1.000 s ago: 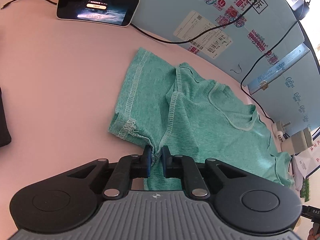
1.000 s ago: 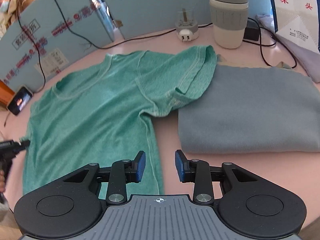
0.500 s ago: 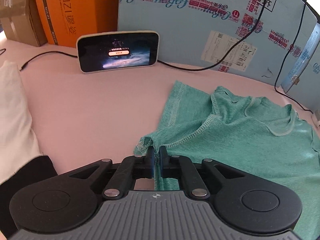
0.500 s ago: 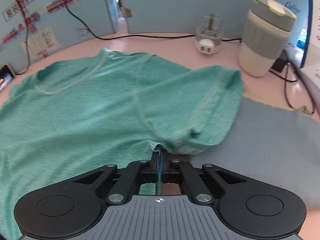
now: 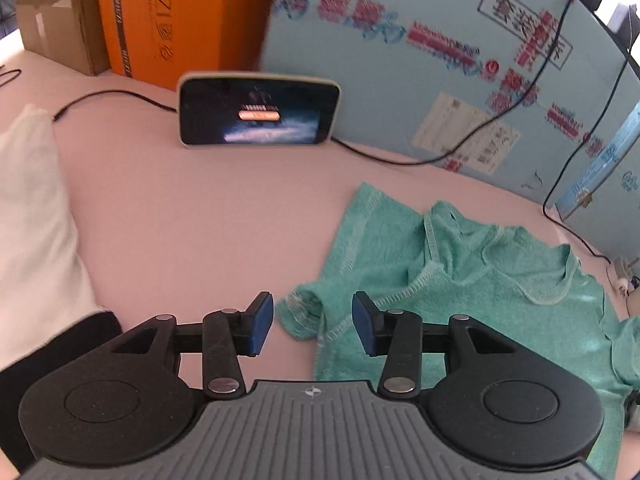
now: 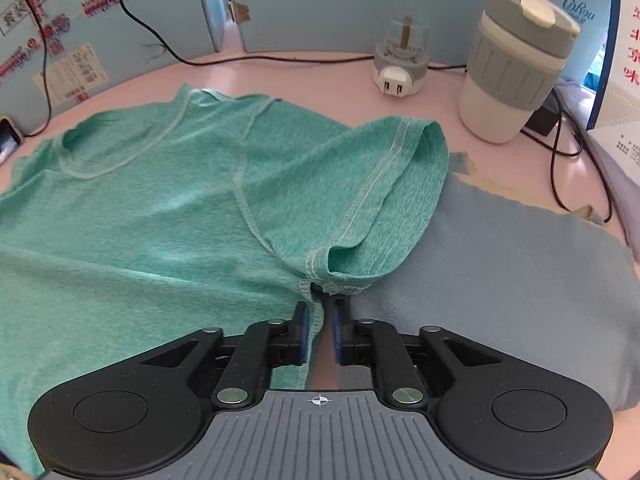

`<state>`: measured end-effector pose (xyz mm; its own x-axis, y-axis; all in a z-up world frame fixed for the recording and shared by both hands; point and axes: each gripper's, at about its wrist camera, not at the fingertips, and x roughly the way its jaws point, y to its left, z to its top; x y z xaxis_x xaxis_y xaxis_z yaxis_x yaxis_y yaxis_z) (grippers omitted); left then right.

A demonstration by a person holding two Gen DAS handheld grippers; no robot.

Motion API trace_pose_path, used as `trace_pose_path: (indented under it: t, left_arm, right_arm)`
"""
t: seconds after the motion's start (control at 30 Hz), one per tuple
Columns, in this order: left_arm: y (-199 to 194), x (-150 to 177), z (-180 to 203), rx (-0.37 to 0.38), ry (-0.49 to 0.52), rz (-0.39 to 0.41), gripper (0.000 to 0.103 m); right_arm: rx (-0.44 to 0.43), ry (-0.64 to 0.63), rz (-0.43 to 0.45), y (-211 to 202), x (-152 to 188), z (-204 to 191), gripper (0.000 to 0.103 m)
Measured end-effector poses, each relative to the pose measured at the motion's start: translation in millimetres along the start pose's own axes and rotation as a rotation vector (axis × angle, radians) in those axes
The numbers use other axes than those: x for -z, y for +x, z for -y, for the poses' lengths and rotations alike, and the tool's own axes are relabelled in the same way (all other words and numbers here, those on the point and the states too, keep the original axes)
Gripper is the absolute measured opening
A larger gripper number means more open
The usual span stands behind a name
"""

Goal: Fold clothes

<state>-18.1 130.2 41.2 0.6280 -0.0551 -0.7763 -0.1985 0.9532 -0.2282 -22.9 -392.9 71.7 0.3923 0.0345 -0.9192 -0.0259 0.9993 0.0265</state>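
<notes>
My left gripper (image 5: 313,326) is standing apart, jaws just been opening, pads pressing on nothing; the crumpled cuff of the green T-shirt (image 5: 472,292) is lying on the table between and just past them. My right gripper (image 6: 320,330) is parted only narrowly, jaws also just been opening; the shirt's side seam under the sleeve is running up the gap, against the left pad, and I cannot tell if the right pad is touching it. Shirt is lying flat on the pink table (image 5: 192,216), collar away from me, its right sleeve (image 6: 384,196) draping over the folded grey cloth (image 6: 500,280). My gripper bodies are hiding the shirt's lower part in both views. Left view is blurring: phone (image 5: 259,109) screen text unreadable, white cloth (image 5: 36,216) cut off at the edge. Behind the sleeve a lidded cup (image 6: 516,60) and a plug adapter (image 6: 402,62) are standing near blue boxes (image 6: 320,4).
</notes>
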Motion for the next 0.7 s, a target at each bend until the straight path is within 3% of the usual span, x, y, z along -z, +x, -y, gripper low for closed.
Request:
trace_pose_path:
  t: [0.07,0.2,0.33,0.53,0.7]
  left_arm:
    - [-5,-7,1,-0.001,0.014,0.024,0.044]
    - [-6,-33,16,0.022,0.072,0.086,0.046]
    - [17,-56,44,0.03,0.165,0.118,0.054]
    - [63,-66,72,0.017,0.289,0.064,0.053]
    - [83,-64,77,0.007,0.301,0.032,0.053]
  right_arm:
    - [0.004,0.003,0.03,-16,-3,1,0.034]
    - [-0.013,0.018,0.102,-44,-15,0,0.035]
    - [-0.063,0.011,0.198,-59,-35,-5,0.035]
    - [-0.076,0.036,0.233,-42,-59,-2,0.035]
    - [-0.1,0.065,0.223,-24,-68,-5,0.035]
